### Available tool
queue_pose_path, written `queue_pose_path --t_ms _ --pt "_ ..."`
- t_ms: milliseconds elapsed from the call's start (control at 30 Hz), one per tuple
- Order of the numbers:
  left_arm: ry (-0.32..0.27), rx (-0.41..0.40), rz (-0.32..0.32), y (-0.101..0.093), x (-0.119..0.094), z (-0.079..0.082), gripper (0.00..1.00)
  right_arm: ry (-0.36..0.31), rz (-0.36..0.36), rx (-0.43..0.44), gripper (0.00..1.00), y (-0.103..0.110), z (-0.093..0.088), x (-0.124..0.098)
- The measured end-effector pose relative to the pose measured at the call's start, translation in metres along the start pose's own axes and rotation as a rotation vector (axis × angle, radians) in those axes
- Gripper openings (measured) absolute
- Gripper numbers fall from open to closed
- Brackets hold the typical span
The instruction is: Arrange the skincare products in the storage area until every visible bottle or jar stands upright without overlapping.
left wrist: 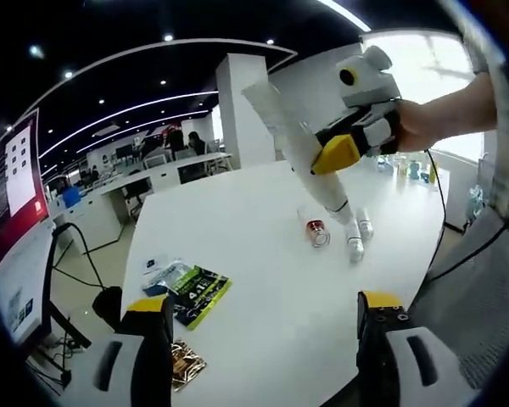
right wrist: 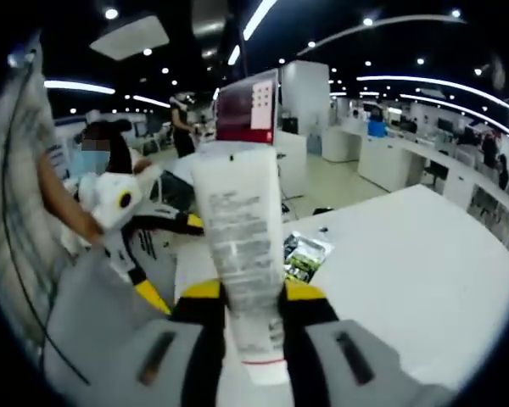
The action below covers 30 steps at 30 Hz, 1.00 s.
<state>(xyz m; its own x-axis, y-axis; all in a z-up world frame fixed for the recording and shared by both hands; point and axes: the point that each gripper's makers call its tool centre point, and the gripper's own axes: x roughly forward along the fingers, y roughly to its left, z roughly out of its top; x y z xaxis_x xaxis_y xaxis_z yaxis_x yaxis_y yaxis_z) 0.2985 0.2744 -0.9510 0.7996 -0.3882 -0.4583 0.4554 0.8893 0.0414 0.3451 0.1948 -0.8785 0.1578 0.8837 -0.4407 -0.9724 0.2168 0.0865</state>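
Here small jar (left wrist: 317, 232) beyond tube (right wrist: 239, 246).

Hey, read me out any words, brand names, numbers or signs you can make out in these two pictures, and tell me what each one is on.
Nothing can be read for certain.
White tube in the right gripper: grey print lines, blurred.
Green packet on the white table: large white characters, too blurred to quote.
Blue packet: print too small.
Gold packet: print too small.
Red screen: a white panel with dots, no legible text.
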Motion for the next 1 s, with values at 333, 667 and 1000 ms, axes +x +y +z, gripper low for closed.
queue_pose_path --t_ms 333,667,1000 --pt "-0.118 0.007 -0.1 -0.022 -0.01 0.026 0.89 -0.112 -0.037 0.116 0.23 0.025 0.006 -0.021" --pt "-0.125 -0.05 -0.114 -0.02 -0.008 0.028 0.85 -0.253 -0.093 0.232 0.24 0.024 0.015 -0.04" --pt "-0.296 -0.354 -0.292 -0.028 -0.025 0.078 0.84 -0.285 -0.102 0.277 0.24 0.034 0.006 -0.047"
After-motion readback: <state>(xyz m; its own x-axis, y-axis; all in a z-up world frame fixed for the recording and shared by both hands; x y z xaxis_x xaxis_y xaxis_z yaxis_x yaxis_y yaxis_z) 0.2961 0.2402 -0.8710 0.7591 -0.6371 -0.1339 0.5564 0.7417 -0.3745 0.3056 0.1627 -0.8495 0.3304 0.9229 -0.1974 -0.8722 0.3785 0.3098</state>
